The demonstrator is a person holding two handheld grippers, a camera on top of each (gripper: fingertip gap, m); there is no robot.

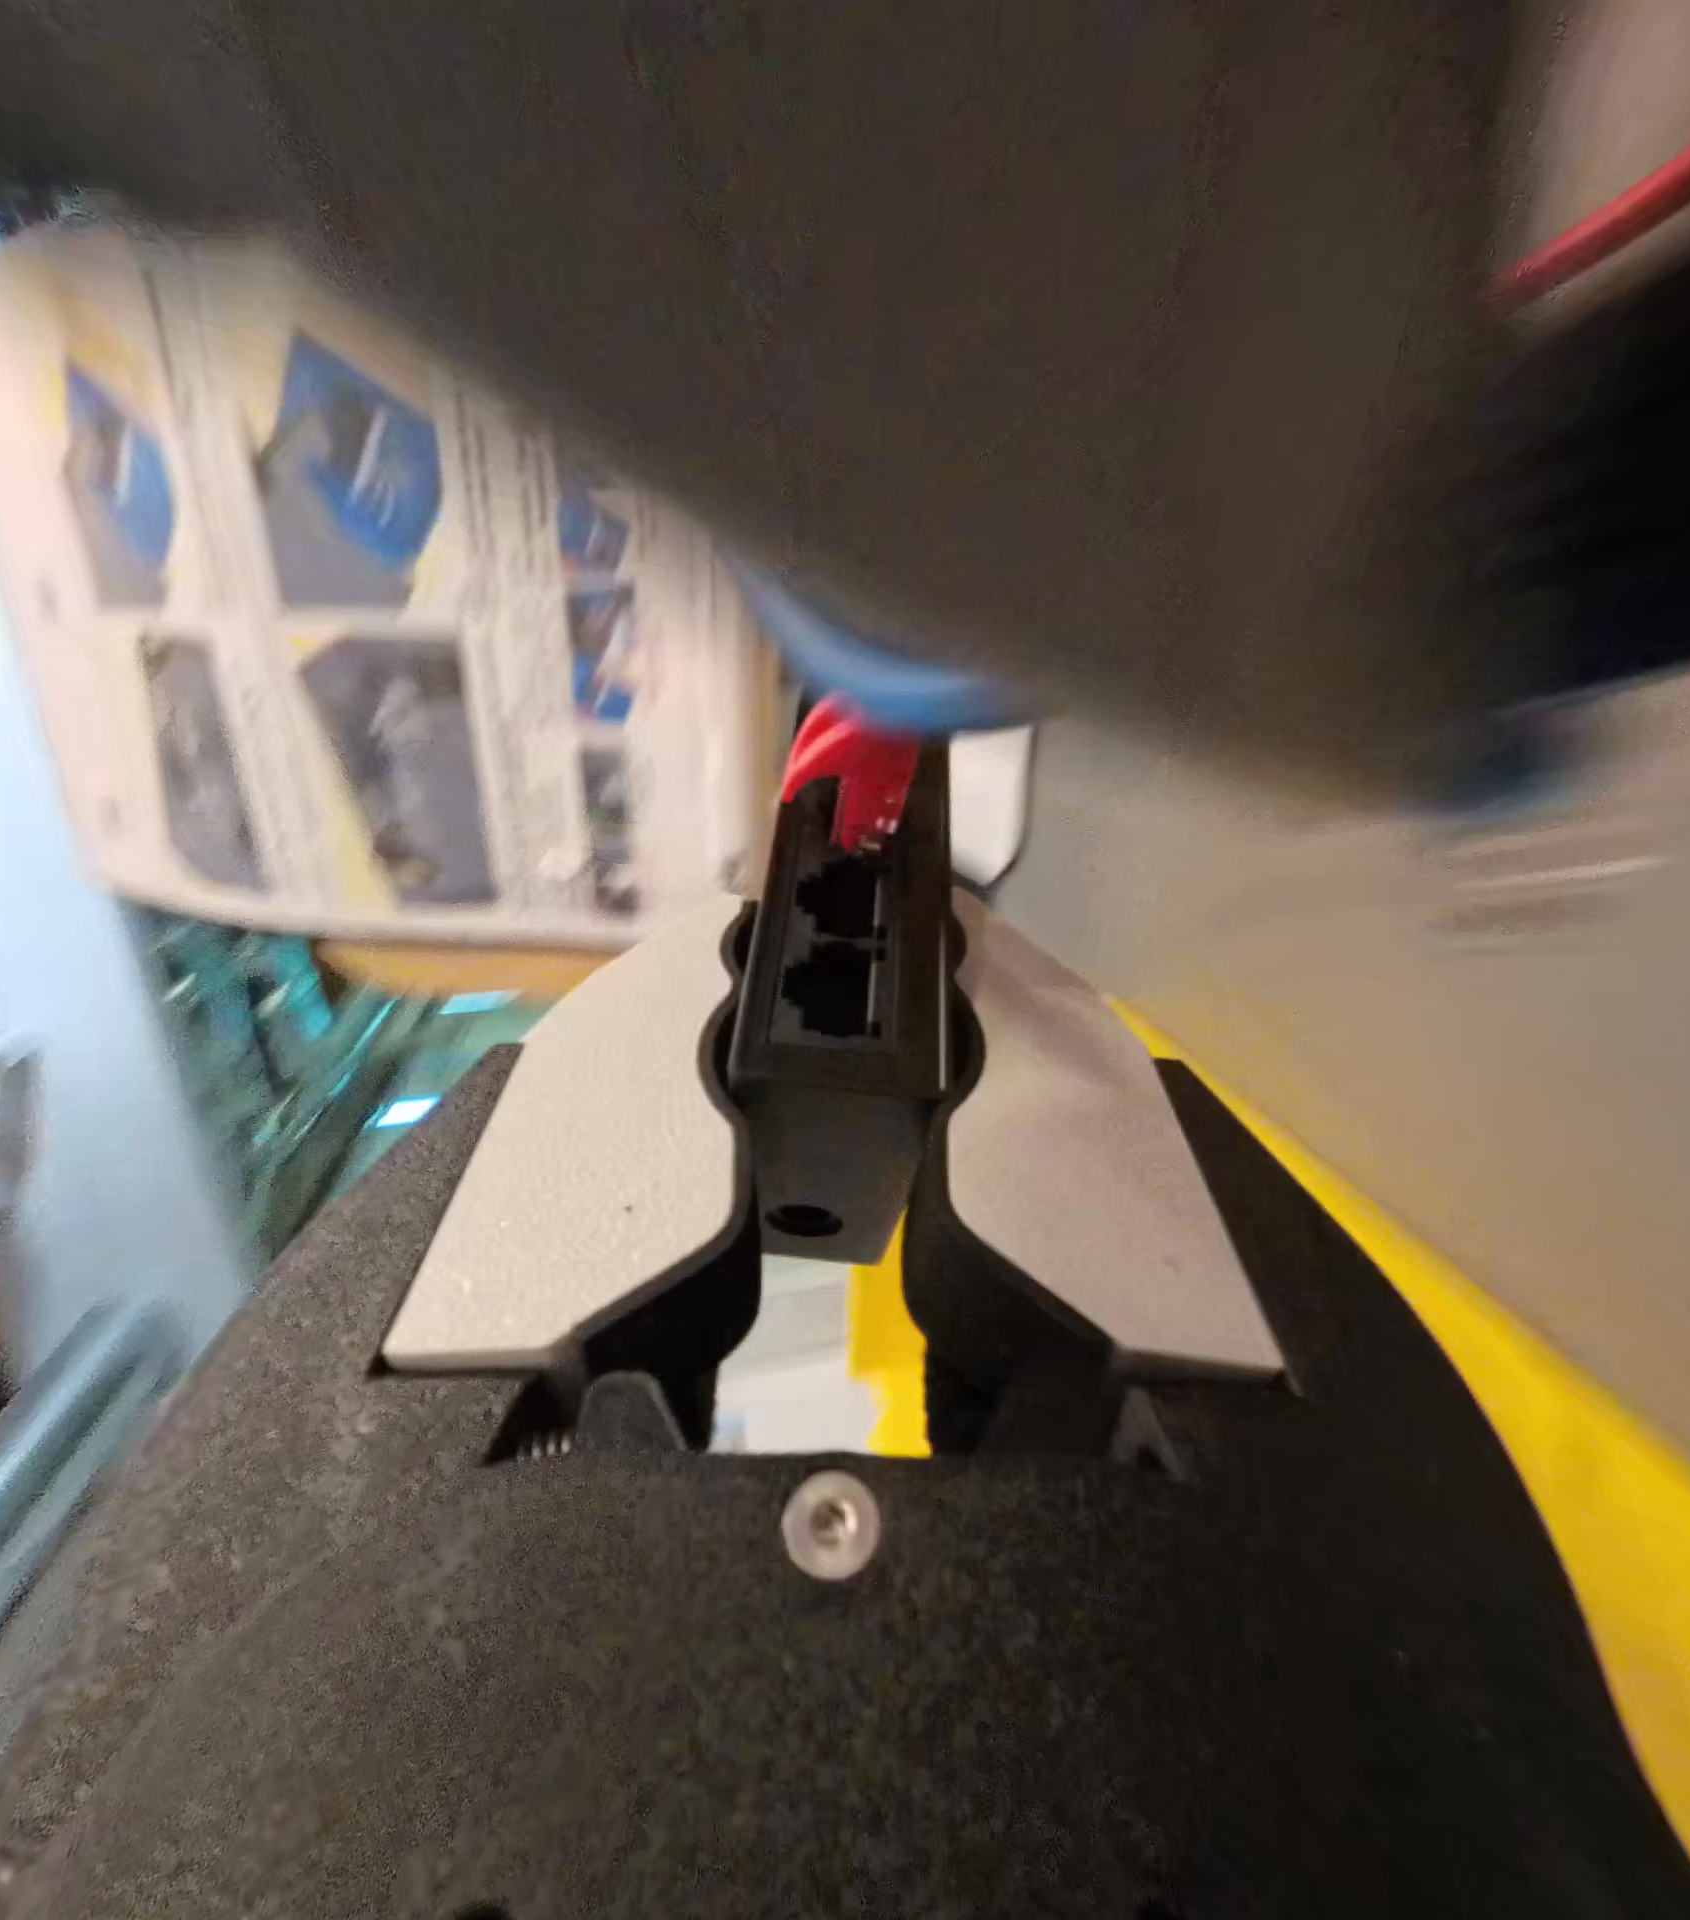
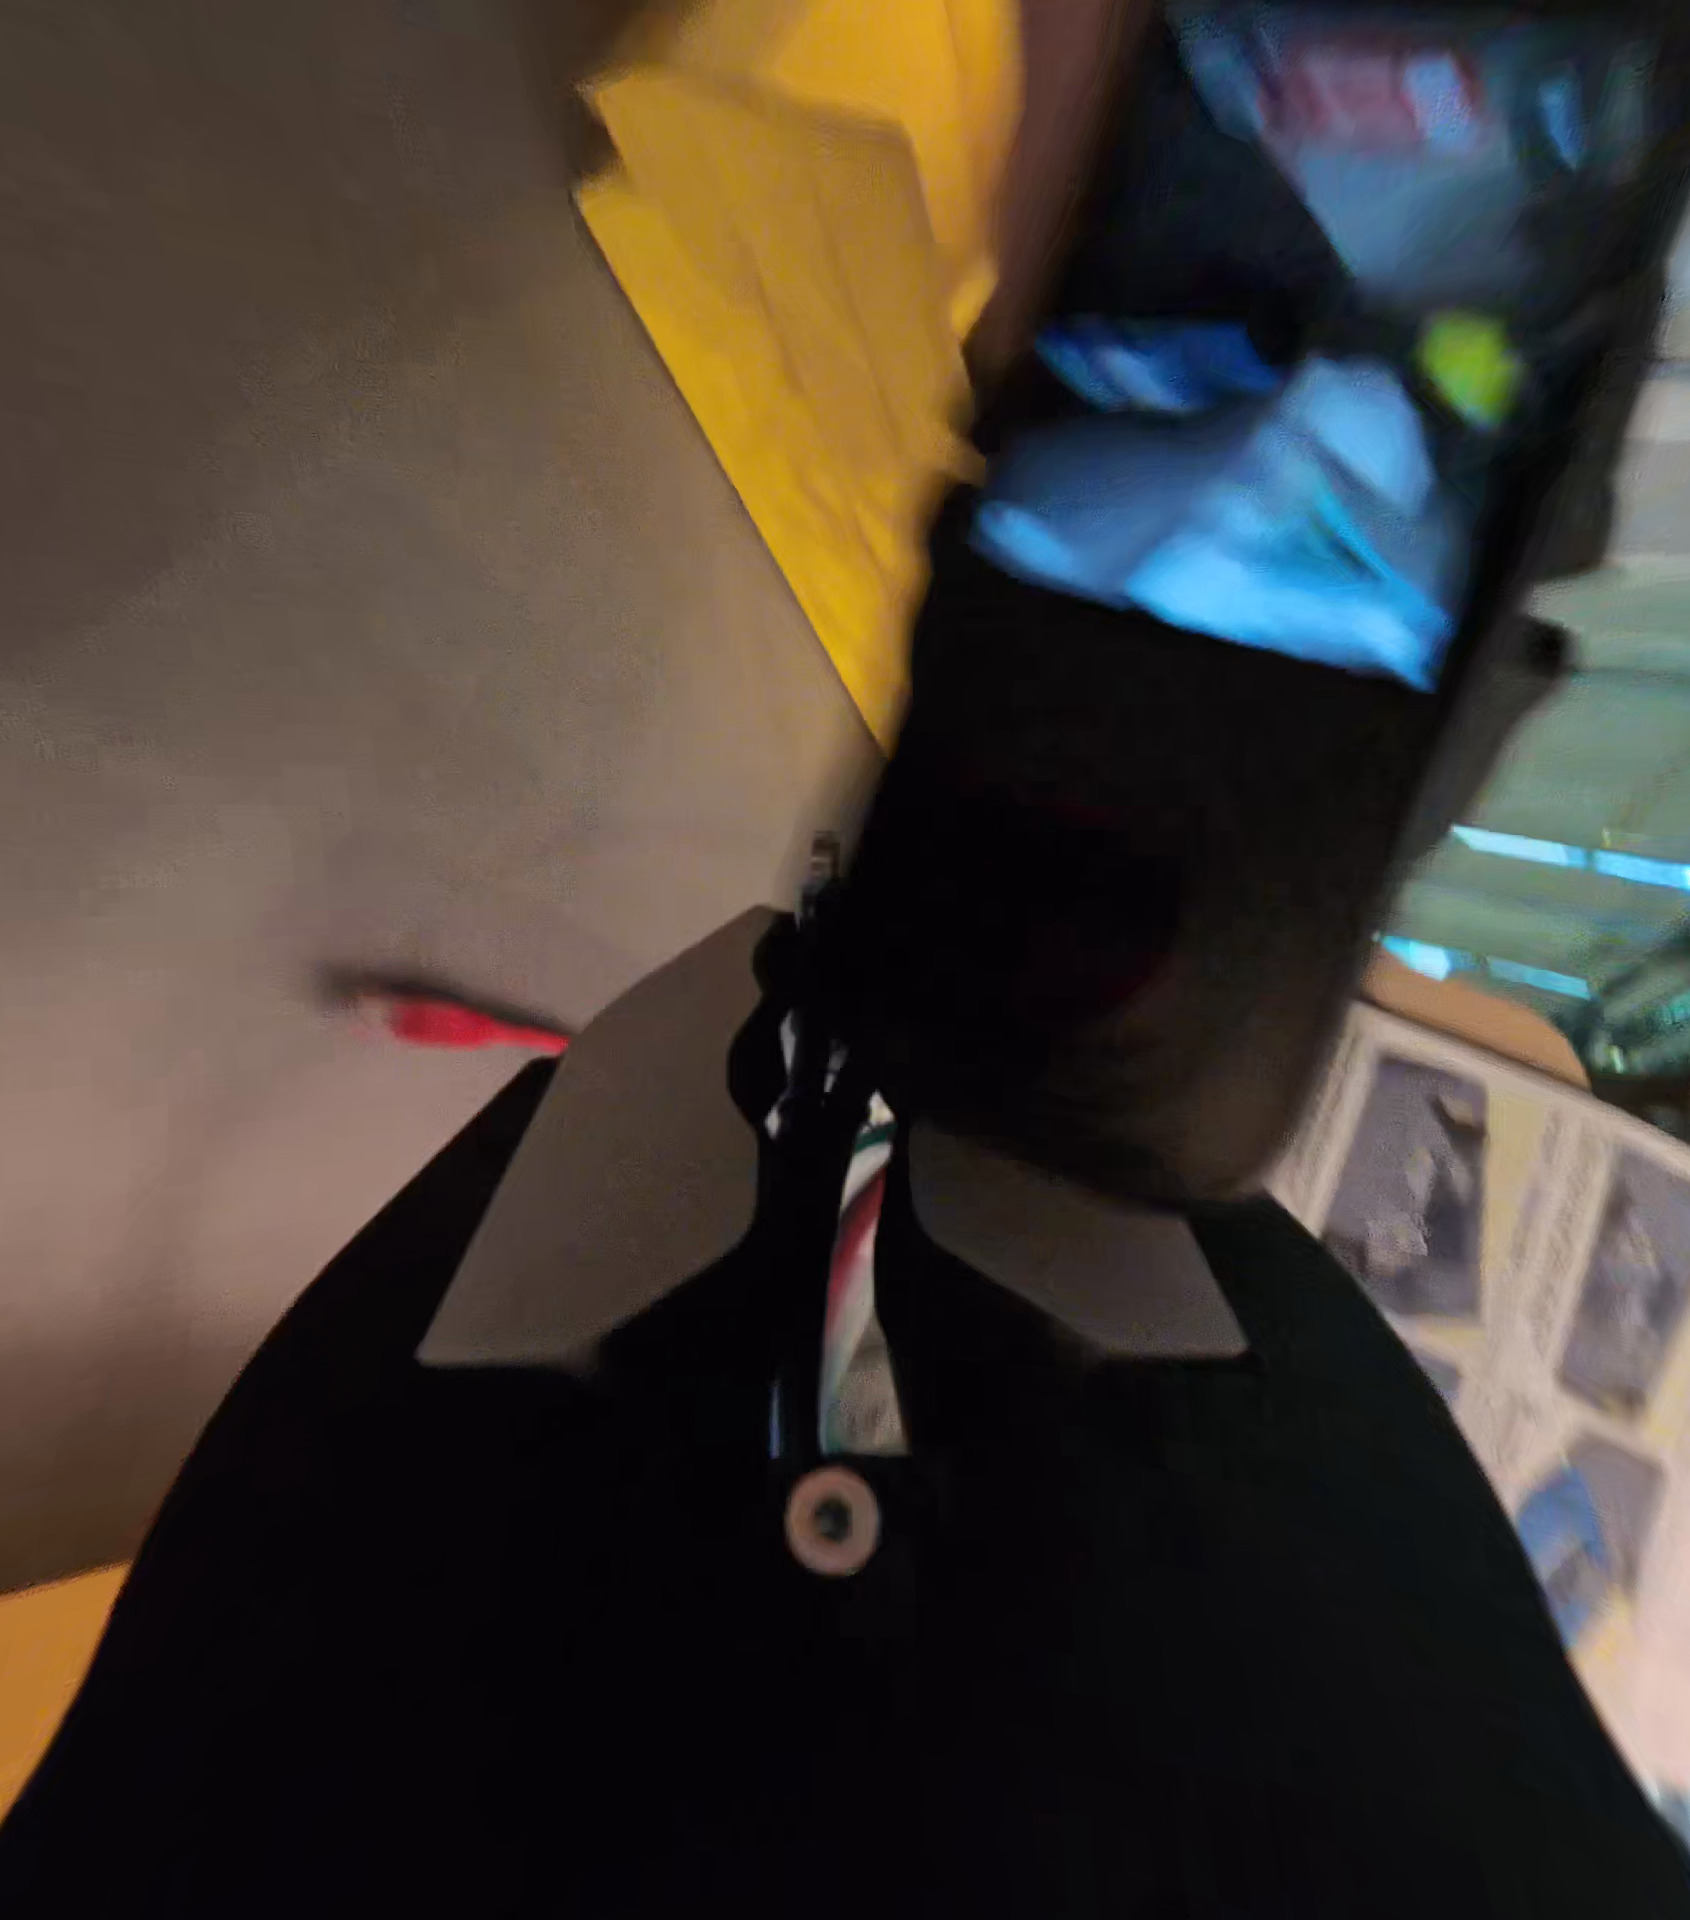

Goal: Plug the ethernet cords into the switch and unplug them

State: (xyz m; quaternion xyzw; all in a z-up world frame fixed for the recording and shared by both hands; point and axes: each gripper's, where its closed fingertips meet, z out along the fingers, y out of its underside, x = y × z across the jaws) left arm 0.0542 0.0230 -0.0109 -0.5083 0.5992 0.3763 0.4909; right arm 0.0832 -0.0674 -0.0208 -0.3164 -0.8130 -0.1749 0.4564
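left gripper [image 1: 841, 997] clamps black switch [image 1: 836, 987] | red plug [image 1: 856, 790] seated in far port, two near ports vacant | right gripper [image 2: 825, 1039] pinches dark cable [image 2: 799, 1039], unplugged

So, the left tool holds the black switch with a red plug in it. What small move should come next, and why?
Probably keep the left tool clamped on the small black plastic switch and steady it. The red ethernet plug sits in the far port, two near ports are empty, and the right tool is shut on a thin black cord close by. Blur hides finer detail.
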